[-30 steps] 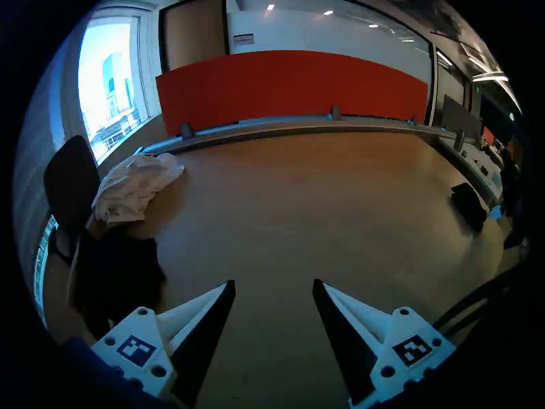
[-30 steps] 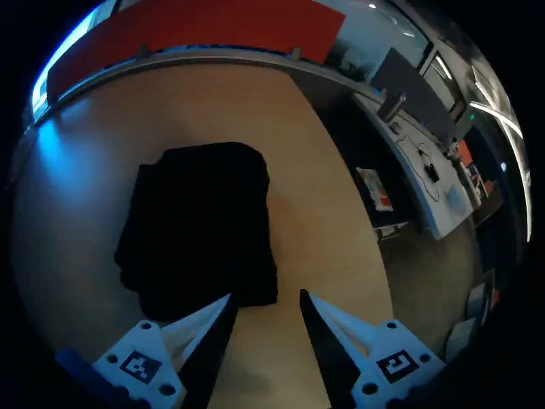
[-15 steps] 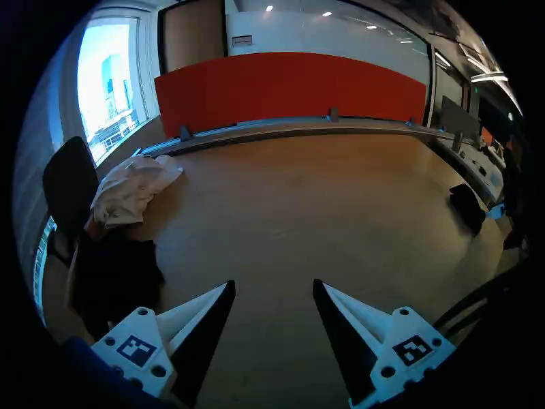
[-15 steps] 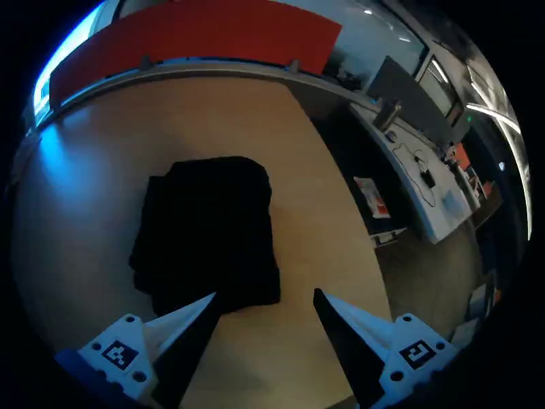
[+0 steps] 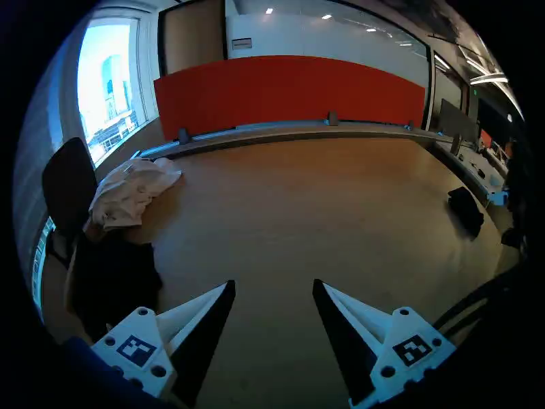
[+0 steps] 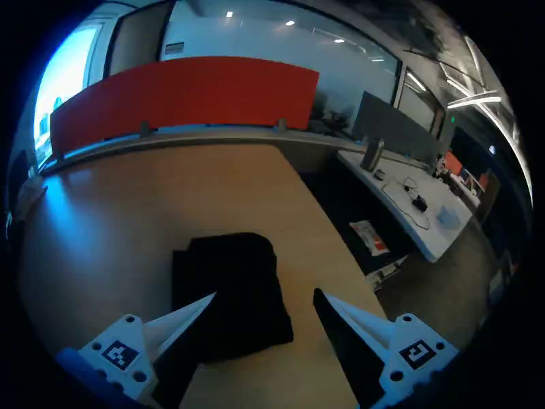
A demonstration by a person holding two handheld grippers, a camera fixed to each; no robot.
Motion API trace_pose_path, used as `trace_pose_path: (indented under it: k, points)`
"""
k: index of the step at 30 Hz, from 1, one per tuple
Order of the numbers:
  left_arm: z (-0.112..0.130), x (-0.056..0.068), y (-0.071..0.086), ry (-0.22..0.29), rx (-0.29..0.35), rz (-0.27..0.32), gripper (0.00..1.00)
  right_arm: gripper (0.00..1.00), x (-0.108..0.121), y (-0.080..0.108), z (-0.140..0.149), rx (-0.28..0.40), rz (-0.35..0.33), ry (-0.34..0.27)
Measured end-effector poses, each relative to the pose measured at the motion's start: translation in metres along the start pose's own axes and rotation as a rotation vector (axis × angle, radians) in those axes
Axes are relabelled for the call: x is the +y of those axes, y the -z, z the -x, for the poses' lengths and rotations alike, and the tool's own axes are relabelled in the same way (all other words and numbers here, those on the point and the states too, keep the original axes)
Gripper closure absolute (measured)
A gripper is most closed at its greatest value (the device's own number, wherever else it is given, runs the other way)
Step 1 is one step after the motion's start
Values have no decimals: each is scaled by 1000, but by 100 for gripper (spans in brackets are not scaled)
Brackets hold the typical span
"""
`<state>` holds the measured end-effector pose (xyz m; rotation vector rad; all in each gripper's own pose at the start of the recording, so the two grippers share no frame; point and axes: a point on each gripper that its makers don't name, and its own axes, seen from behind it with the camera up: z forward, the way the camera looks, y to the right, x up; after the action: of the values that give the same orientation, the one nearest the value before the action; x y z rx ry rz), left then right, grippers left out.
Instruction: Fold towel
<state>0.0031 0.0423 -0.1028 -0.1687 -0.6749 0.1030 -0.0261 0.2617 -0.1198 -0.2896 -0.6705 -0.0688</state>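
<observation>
Lying folded, compact black towel (image 6: pixel 231 293) on wooden table (image 6: pixel 129 204)

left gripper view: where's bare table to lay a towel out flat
The broad middle of the light wooden table is bare, from the red divider panel down to the open left gripper. Crowded along the left edge: crumpled cream cloth and black cloth pile. A small black folded item sits at the right edge.

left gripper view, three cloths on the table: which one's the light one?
The crumpled cream cloth at far left. The others are dark: a black heap nearer the camera, a black folded towel at the table's right edge.
</observation>
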Motion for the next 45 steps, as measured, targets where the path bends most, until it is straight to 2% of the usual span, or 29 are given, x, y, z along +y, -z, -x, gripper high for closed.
trace_pose_path:
  k: [15, 21, 30, 39, 45]
  points:
    - [-9, -4, 0, 19, 24, -11, 16, 0, -9, 22, -78, 303, -11, -149]
    - [-16, -6, -1, 24, 44, -17, 16, 0, -13, 27, -97, 358, -39, -189]
    - [-32, -11, -3, 35, 91, -33, 16, 1, -37, 34, -120, 400, -91, -164]
    - [-65, -23, 3, 55, 214, -65, 16, 0, -74, 51, -145, 454, -171, -123]
    - [-82, -27, 7, 60, 269, -78, 16, 1, -88, 59, -157, 480, -195, -92]
